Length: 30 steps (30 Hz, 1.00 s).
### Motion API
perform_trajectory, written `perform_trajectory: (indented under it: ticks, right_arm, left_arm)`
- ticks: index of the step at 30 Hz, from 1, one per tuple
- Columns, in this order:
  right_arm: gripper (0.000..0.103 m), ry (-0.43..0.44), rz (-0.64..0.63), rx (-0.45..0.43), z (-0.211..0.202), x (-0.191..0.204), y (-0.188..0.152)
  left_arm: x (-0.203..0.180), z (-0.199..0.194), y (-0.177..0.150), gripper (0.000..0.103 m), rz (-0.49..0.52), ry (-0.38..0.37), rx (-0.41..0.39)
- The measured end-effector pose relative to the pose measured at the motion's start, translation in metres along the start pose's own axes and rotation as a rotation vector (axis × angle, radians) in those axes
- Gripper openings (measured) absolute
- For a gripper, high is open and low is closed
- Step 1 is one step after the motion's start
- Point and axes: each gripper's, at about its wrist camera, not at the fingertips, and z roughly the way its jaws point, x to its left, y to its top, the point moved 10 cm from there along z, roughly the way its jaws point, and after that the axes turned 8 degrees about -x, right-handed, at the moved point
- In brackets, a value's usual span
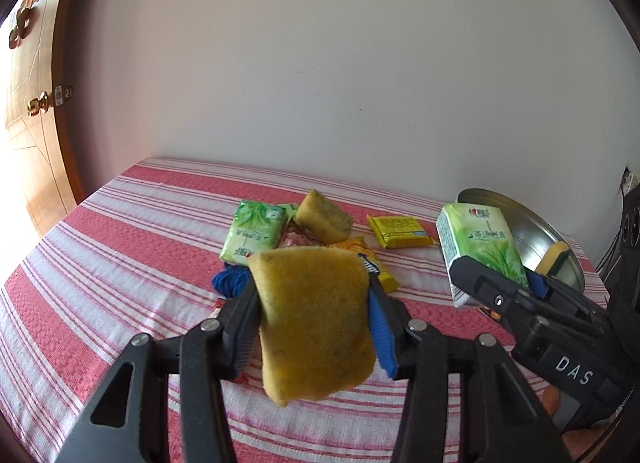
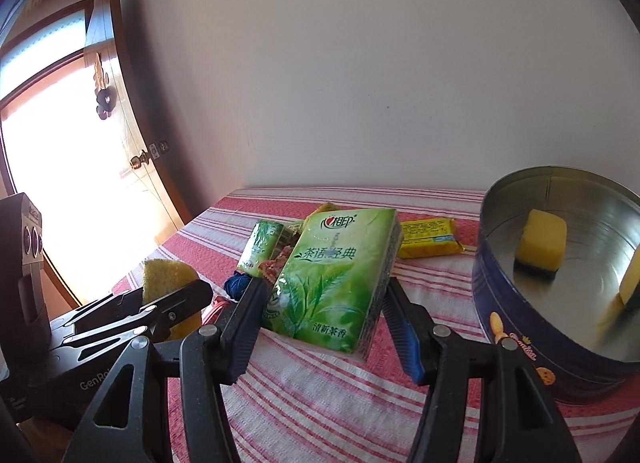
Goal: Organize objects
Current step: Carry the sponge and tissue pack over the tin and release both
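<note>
Your left claw [image 1: 314,303] grips a worn yellow sponge [image 1: 316,323], speckled and bent, lifted above the striped tabletop [image 1: 120,243]. Your right claw [image 2: 320,319] clamps a green tissue pack [image 2: 332,279] printed with leaves, held just beside the round blue tin [image 2: 516,327], where another yellow sponge [image 2: 540,243] lies.

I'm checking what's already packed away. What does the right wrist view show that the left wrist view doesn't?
Only the right wrist view looks into the round tin, with two sponge pieces, one central and one at the edge. Only the left wrist view shows a loose sponge on the cloth. Both show the left gripper holding a sponge, the right gripper holding a green tissue pack, and a yellow packet.
</note>
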Motion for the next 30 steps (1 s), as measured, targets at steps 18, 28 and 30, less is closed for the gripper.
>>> perform_trajectory:
  ticks: [18,28,30]
  right_arm:
    - [0.061,-0.186,0.060,-0.136,-0.048,-0.108,0.044]
    - [0.061,-0.295,0.037,-0.172,-0.067,-0.154,0.054]
    - [0.061,-0.330,0.017,-0.176,-0.070,-0.163,0.055]
  left_arm:
    - [-0.129,0.030,0.030,0.049,0.105,-0.144,-0.054]
    - [-0.182,0.046,0.026,0.049,0.140,-0.197,-0.039]
    - [-0.189,0.049,0.024,0.049,0.143,-0.205,-0.034]
